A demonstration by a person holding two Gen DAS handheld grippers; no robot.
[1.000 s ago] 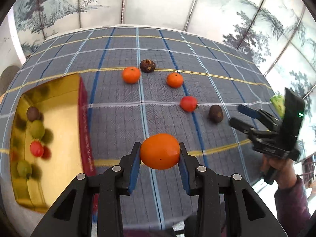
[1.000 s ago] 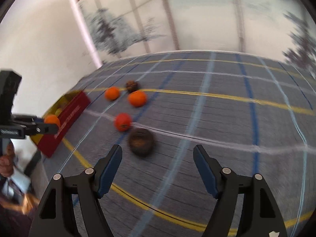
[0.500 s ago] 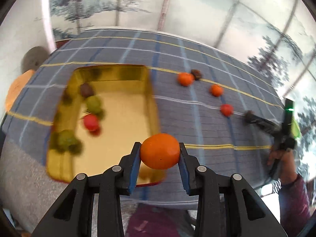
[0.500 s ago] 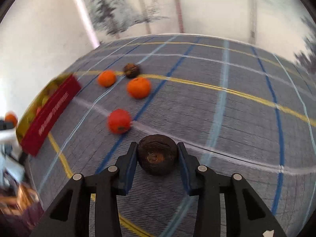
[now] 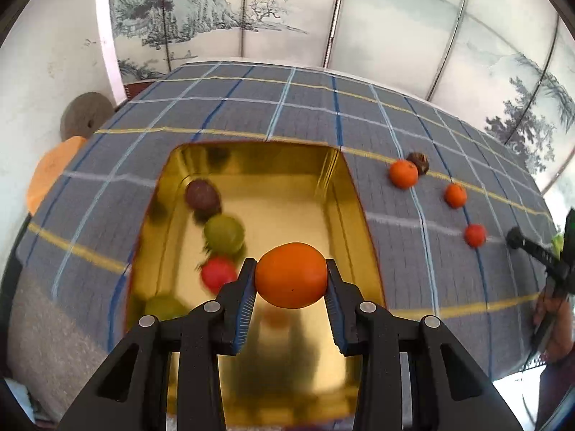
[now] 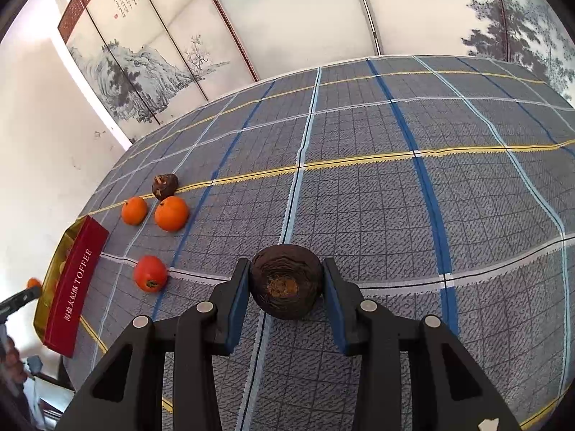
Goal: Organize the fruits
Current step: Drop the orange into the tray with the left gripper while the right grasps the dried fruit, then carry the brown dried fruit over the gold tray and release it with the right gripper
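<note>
Left wrist view shows the left gripper [image 5: 291, 283] with both blue pads clamped against an orange fruit [image 5: 291, 274], held above the gold tin [image 5: 355, 208], where four fruits already lie. Right wrist view shows the right gripper [image 6: 286, 285] with its pads pinching a dark brown fruit [image 6: 286, 282] over the plaid cloth [image 6: 395, 197], near a red fruit [image 6: 150, 273].
</note>
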